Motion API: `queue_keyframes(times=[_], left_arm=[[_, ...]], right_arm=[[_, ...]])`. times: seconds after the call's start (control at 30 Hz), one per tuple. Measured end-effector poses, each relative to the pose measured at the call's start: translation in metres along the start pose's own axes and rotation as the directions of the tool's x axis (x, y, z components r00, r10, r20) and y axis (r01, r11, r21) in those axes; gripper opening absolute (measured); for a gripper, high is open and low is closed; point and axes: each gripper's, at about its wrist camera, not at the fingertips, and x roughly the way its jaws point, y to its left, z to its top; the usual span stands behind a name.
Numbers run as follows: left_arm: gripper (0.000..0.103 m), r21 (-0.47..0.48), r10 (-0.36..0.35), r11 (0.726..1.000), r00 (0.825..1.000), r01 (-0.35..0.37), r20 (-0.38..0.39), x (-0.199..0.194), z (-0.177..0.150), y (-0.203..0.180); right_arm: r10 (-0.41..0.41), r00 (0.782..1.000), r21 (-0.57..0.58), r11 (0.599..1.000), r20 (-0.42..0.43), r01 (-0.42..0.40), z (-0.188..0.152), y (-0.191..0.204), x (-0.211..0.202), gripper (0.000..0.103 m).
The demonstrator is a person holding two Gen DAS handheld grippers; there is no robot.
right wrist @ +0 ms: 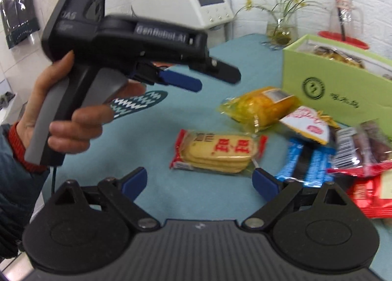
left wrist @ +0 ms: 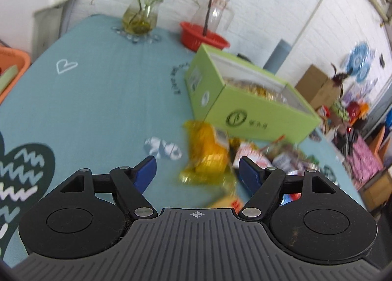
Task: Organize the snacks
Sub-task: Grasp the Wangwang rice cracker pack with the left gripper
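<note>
Currently noted, left to right. Left tongs [left wrist: 197,170]: parted, nothing gripped, aimed down at yellow snack packet [left wrist: 208,153] lying just ahead between the blue tips, not pressed by either. Long axis of packet running near-to-far in the left wrist view, roughly in line with the tongs. Green box [left wrist: 257,114] beyond it, far right, open-topped, some snacks already inside. Right tongs [right wrist: 199,183]: wide apart, empty, hovering above the counter [right wrist: 152,139] short of the red-edged biscuit pack [right wrist: 218,153]. Biscuit pack lying crosswise to the right tongs. Judged: left hand [right wrist: 61,114] nearer the yellow packet; right nearer the biscuits. Remaining snacks heaped at far right.
</note>
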Motion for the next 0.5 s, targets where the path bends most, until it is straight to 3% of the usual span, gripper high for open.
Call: queue_keyframes(times=[0.1, 0.23, 0.33, 0.5], left_arm=[[0.052, 0.017, -0.035, 0.999, 0.998, 0.036, -0.055, 0.01, -0.012, 0.0], [0.044, 0.059, -0.081, 0.994, 0.988, 0.09, -0.132, 0.023, -0.023, -0.013], [0.043, 0.081, -0.121, 0.987, 0.979, 0.136, -0.165, 0.025, -0.039, -0.029], [0.048, 0.061, -0.166, 0.982, 0.973, 0.178, -0.162, 0.013, -0.075, -0.063]], right_arm=[[0.038, 0.999, 0.025, 0.999, -0.037, -0.037, 0.003, 0.0, 0.016, 0.094], [-0.002, 0.999, -0.009, 1.0, -0.039, 0.001, 0.011, 0.0, 0.026, 0.093], [-0.003, 0.999, -0.011, 1.0, -0.042, 0.002, 0.008, -0.002, 0.021, 0.093], [-0.092, 0.995, -0.085, 0.992, -0.043, 0.088, -0.019, 0.004, -0.004, 0.093]])
